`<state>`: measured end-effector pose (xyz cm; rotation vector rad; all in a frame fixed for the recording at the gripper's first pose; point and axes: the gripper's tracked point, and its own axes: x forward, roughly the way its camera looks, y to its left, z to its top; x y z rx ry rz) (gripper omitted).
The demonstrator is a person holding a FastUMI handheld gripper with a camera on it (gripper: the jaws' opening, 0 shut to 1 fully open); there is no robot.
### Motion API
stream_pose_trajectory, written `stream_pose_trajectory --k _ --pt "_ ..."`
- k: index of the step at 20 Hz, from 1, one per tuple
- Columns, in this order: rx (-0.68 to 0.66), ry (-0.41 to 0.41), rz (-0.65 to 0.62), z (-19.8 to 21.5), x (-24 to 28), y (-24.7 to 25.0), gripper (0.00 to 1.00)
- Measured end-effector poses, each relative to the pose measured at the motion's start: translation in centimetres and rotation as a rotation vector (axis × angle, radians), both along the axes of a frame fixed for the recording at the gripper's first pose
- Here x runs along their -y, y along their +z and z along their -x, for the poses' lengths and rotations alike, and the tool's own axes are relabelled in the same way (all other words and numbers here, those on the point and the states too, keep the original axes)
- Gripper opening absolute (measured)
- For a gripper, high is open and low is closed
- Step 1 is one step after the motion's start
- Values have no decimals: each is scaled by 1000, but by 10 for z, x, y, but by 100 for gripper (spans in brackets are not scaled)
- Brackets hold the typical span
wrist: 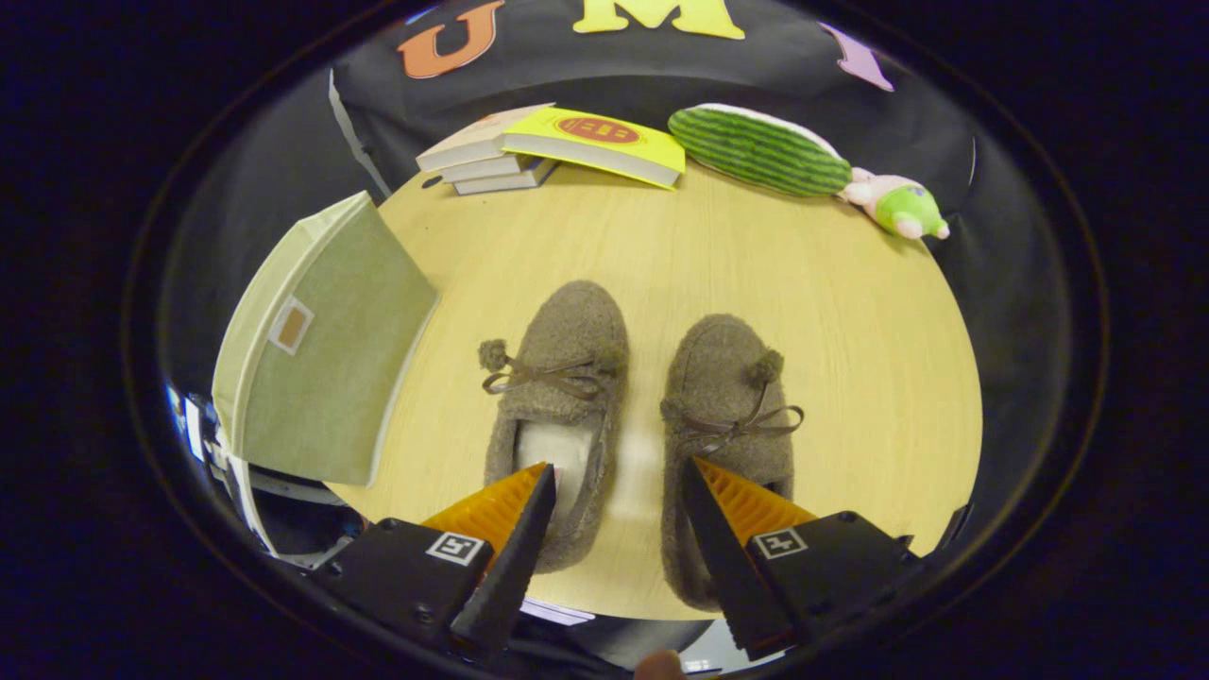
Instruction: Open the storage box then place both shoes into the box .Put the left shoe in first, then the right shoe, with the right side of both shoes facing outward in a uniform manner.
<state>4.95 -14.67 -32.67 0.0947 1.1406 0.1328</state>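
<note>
Gripper (619,477) spread open, empty, poised over the heels of two brown fuzzy shoes on the counter (850,312). Left shoe (567,378) and right shoe (723,406) side by side, toes pointing away. Left of the left shoe, green storage box (321,349), lid closed. Beyond the shoes: stacked books (557,146), watermelon plush (760,151), small green toy (902,210).
</note>
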Motion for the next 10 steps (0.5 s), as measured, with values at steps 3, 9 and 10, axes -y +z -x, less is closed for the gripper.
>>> stream_pose_trajectory --k 3,9,10 --pt "-13 6 -7 -1 -4 -1 87" --pt "-30 13 -11 3 -15 2 75" --pt "-39 7 -17 4 -16 0 75"
